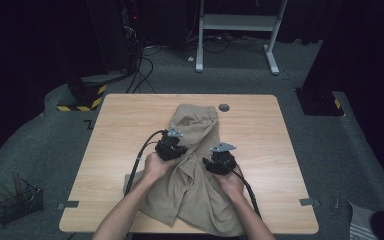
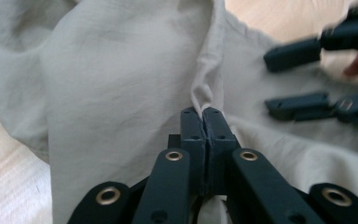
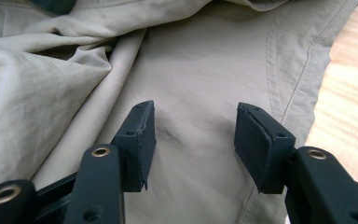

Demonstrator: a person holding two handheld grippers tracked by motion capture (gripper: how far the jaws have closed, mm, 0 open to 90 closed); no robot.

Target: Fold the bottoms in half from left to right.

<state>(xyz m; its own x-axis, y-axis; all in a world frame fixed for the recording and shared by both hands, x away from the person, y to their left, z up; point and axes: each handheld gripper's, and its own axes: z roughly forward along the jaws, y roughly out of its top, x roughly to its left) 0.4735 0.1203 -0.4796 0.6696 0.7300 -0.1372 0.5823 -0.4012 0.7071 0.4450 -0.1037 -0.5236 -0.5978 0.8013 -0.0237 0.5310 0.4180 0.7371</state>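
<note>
I see the crumpled beige cotton shorts (image 1: 192,170) lying on the light wooden table (image 1: 260,130), spread from the middle of the top down to its near edge, with the elastic waistband end pointing away from me.

Left gripper (image 1: 171,146): it sits over the left part of the garment near the middle of the table. In the left gripper view its jaws are pressed together, with a thin raised ridge of the beige cloth (image 2: 204,93) pinched between the pads.

Right gripper (image 1: 221,161): just to the right of the left one, over the shorts. In the right gripper view its jaws stand wide apart above a flat stretch of fabric beside a stitched seam (image 3: 303,84); the pads hold nothing, though the cloth lies between and beneath them.

A small dark grey round disc (image 1: 224,107) rests on the table just beyond the waistband.
</note>
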